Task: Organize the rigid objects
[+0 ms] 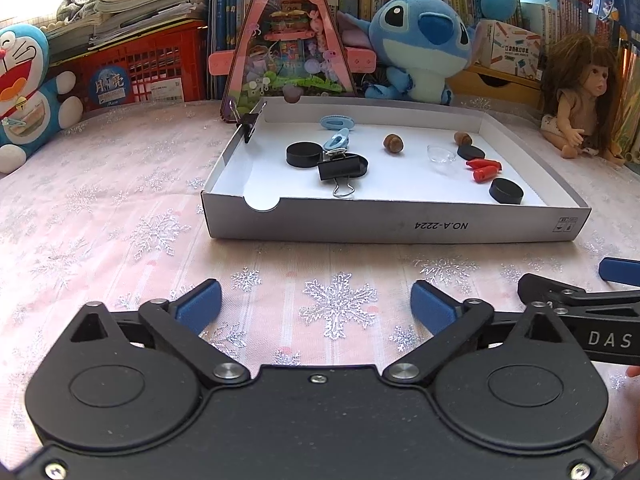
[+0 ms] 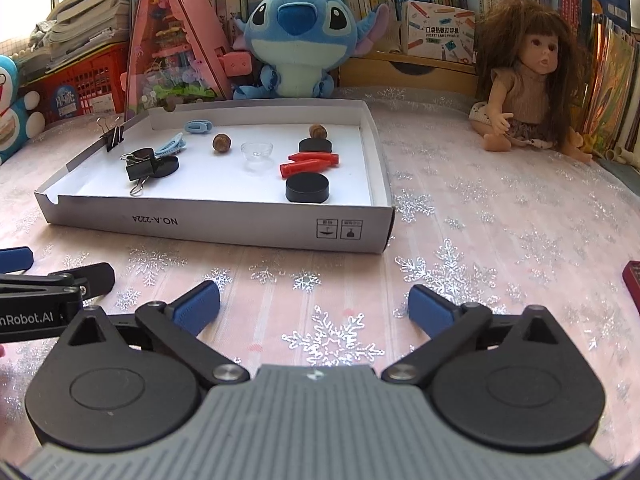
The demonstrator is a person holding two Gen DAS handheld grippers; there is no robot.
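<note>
1. The left gripper (image 1: 316,306) and right gripper (image 2: 314,306) hover side by side over the tablecloth (image 1: 120,208), jaws spread wide, nothing between them.
2. Ahead of both, apart from the fingers, sits the tray (image 1: 400,226).
3. In it lie black discs (image 1: 304,154), a binder clip (image 1: 338,171), red pegs (image 1: 485,169), nuts (image 1: 393,143).

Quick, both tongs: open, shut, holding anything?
Left tongs: open, holding nothing, above the tablecloth.
Right tongs: open, holding nothing, short of the box.
</note>
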